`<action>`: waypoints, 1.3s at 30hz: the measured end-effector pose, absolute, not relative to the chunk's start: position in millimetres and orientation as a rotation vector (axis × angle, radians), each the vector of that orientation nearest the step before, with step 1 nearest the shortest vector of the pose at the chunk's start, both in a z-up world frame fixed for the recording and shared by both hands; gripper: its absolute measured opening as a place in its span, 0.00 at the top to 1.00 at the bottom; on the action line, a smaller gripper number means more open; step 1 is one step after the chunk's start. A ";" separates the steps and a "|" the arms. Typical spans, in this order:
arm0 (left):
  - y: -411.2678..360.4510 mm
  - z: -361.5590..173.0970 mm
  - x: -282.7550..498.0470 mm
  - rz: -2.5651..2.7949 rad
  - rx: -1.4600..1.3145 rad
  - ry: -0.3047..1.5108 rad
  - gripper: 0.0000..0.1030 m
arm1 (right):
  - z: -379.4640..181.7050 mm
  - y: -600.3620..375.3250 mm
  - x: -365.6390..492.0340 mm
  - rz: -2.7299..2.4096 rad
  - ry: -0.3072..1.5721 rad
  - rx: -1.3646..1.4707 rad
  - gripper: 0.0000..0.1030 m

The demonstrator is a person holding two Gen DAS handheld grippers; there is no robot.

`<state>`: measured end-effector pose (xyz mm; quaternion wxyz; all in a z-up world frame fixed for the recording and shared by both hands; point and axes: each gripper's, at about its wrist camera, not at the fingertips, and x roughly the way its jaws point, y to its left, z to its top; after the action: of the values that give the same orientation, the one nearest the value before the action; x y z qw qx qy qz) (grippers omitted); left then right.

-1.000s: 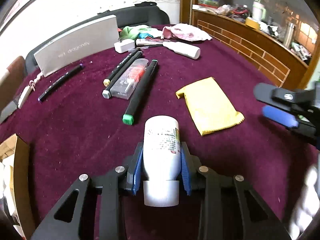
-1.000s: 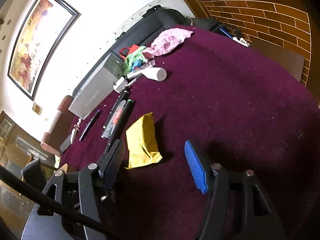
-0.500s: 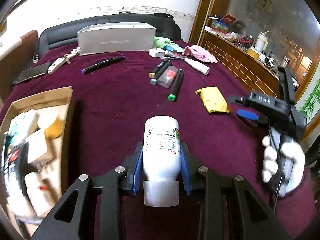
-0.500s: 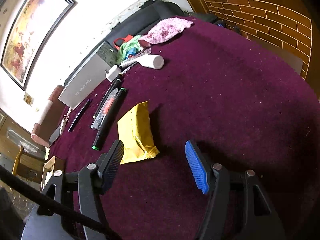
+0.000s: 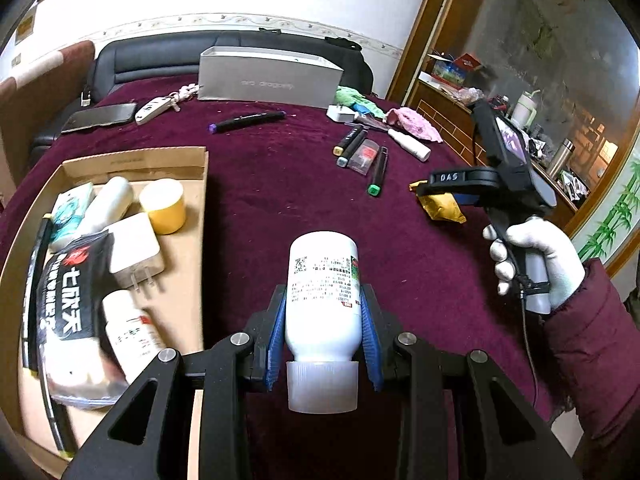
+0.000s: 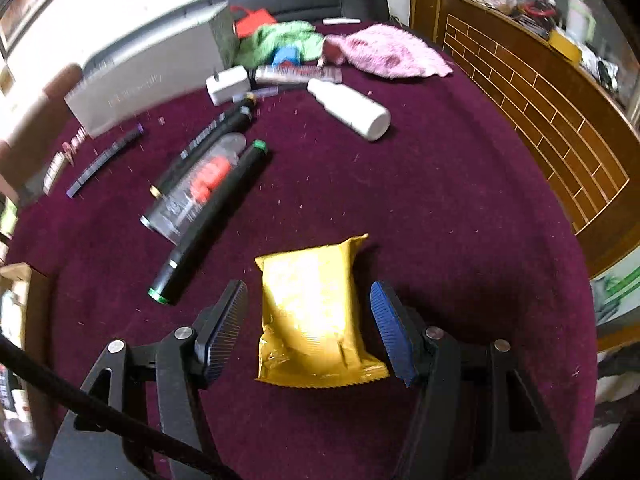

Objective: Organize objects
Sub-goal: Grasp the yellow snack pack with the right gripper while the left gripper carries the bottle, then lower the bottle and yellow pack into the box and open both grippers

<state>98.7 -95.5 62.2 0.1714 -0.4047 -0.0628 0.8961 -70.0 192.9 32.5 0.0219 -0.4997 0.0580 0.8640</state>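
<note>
My left gripper is shut on a white bottle, its cap toward the camera, held above the maroon tablecloth. To its left lies an open cardboard box that holds a yellow tape roll, a white charger, a black pouch and small bottles. My right gripper is open and straddles a yellow packet lying flat; both pads stand clear of its sides. In the left wrist view that right gripper hangs over the yellow packet, held by a white-gloved hand.
Black markers and a clear case lie left of the packet. Farther back are a white bottle, a white charger, pink and green cloths, and a grey box. A wooden ledge borders the right.
The left gripper carried the bottle back and leftward, bringing the cardboard box into view. The right gripper swung over the yellow packet, which now lies between its open fingers.
</note>
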 end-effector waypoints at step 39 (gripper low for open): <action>-162.7 96.8 168.9 2.850 -1.002 -0.136 0.72 | 108.3 48.0 93.1 3.145 0.112 -1.546 0.58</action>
<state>168.9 -162.7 96.8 0.0587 -0.3307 -0.0448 0.9408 93.1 48.0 108.3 -0.1811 -0.4337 0.0314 0.8821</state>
